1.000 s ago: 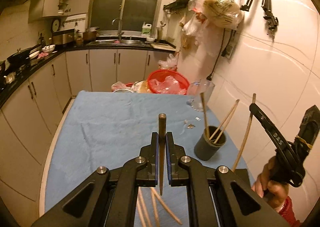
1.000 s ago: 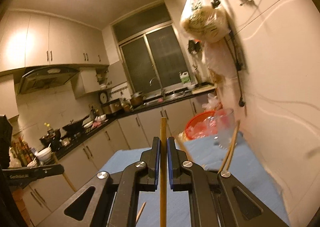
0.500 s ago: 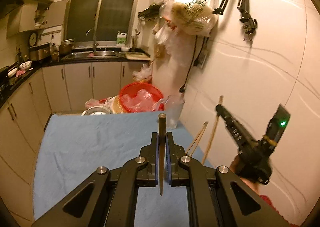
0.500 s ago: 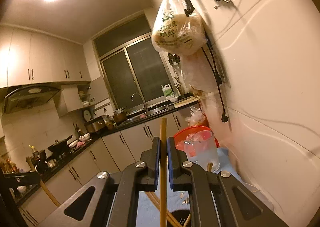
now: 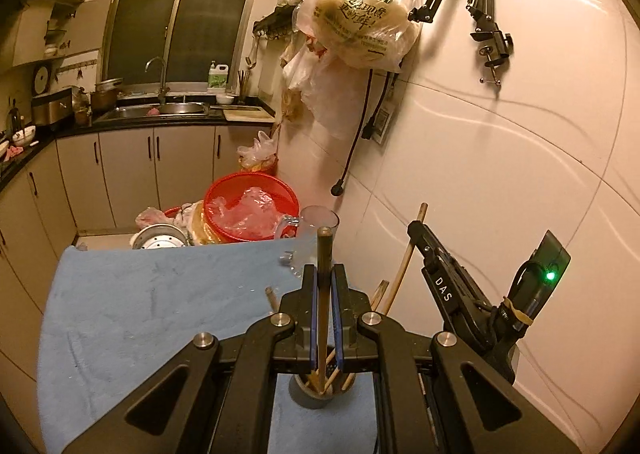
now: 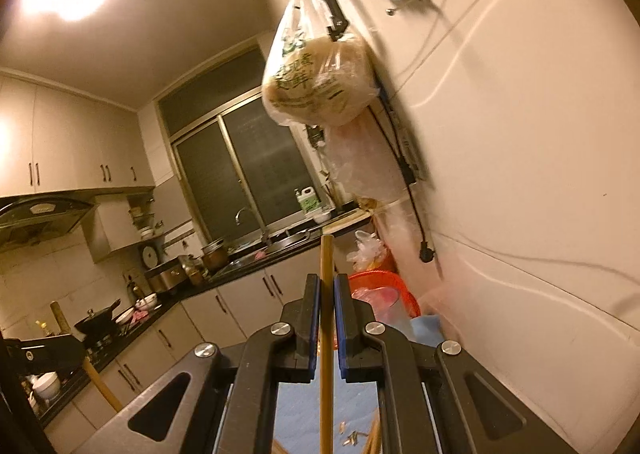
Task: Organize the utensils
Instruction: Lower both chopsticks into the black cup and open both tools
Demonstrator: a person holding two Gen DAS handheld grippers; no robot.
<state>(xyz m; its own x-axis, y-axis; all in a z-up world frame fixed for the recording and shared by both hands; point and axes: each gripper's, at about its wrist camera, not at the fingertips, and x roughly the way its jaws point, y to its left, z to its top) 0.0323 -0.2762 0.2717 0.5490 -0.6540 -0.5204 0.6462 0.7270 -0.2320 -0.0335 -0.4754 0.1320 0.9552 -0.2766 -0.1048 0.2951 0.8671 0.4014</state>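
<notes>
Chopsticks [image 5: 334, 372] upright inside dark cup [image 5: 320, 394]

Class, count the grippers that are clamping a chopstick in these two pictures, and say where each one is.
2. The left gripper pinches a dark chopstick above the cup; the right gripper pinches a pale chopstick beside the wall. Chopsticks inside the cup are partly hidden.

A home kitchen: sink [image 5: 176, 108] under a window [image 5: 180, 17], cabinets [image 5: 132, 169], range hood [image 6: 40, 221].
</notes>
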